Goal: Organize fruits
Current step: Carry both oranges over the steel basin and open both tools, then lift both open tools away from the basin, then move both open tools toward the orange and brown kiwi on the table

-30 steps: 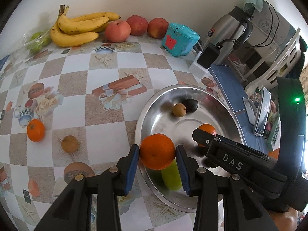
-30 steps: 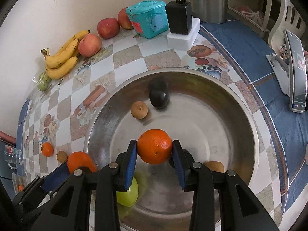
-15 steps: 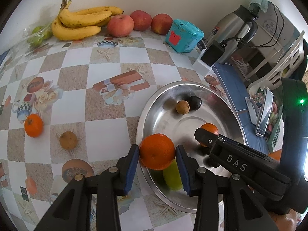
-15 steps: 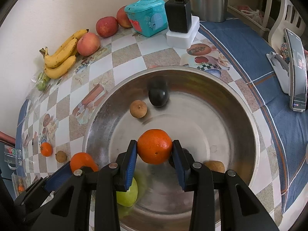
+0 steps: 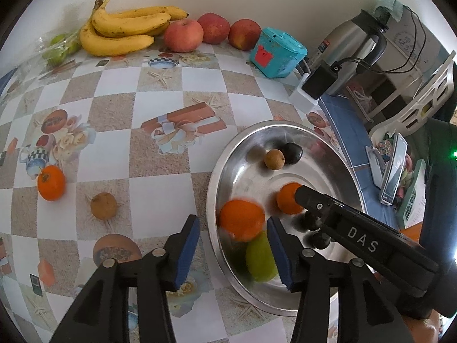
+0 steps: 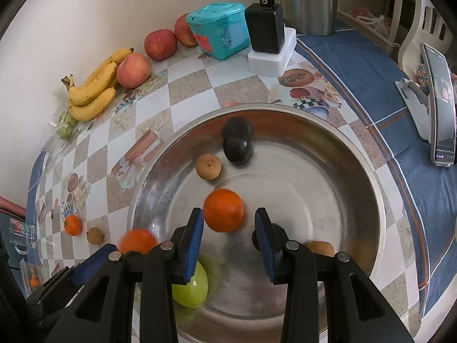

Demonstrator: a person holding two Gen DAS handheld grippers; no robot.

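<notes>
**Let both oranges drop clean into the bowl**

The left gripper [image 5: 232,248] is opening, and its blurred round orange [image 5: 241,220] is loose between the pads over the near rim. It should be lifted straight off.

The right gripper [image 6: 228,240] is part open. Its round orange [image 6: 223,210] is unpinched, with a gap on the right.

The shiny steel bowl [image 6: 257,107] holds, from near to far:
- a green apple [image 6: 191,288]
- a tan fruit [image 6: 320,247]
- both oranges
- a brown round fruit [image 6: 208,166]
- a dark plum [image 6: 237,148]

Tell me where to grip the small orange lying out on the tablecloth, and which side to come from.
Grip the small orange across its widest middle, coming from above. It is round and sits alone on the tablecloth with its stem end uppermost. The brown fruit lies apart from it, so the fingers likely have room on either side.
</notes>
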